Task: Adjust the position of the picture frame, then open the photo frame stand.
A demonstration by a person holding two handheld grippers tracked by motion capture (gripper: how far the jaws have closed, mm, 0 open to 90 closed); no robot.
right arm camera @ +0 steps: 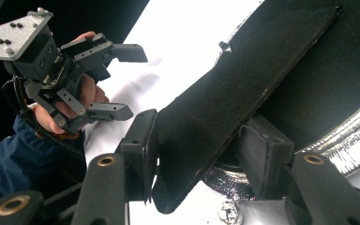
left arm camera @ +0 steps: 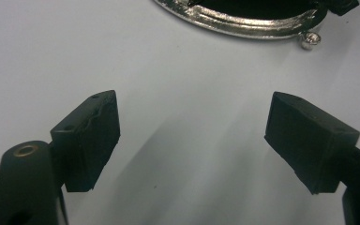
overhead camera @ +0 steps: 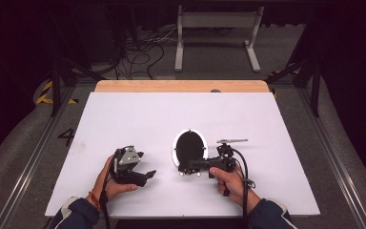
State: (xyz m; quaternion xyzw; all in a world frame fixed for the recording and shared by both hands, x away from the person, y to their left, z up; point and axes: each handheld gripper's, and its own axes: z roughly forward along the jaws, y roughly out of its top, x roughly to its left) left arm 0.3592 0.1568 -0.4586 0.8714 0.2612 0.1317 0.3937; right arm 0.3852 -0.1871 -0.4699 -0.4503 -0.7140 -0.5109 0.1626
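An oval silver frame point(overhead camera: 175, 149) lies on the white table point(overhead camera: 124, 119), just right of centre. Its shiny rim point(right arm camera: 351, 136) shows under a black backing board point(right arm camera: 243, 89), which is tilted up out of it. My right gripper point(right arm camera: 197, 150) is shut on the near edge of that board, at the frame's near end point(overhead camera: 187, 168). My left gripper point(overhead camera: 145, 175) rests on the table to the frame's left, open with nothing between its fingers point(left arm camera: 93, 136). Past them runs the frame's rim point(left arm camera: 243, 21) with a small silver stud point(left arm camera: 311, 41). The open left gripper point(right arm camera: 117, 79) also appears beyond the board.
A small grey metal piece point(overhead camera: 232, 141) lies on the table just right of the frame. A wooden strip point(overhead camera: 181, 86) runs along the table's far edge. Beyond it are floor cables point(overhead camera: 138, 52) and a white stand point(overhead camera: 217, 33).
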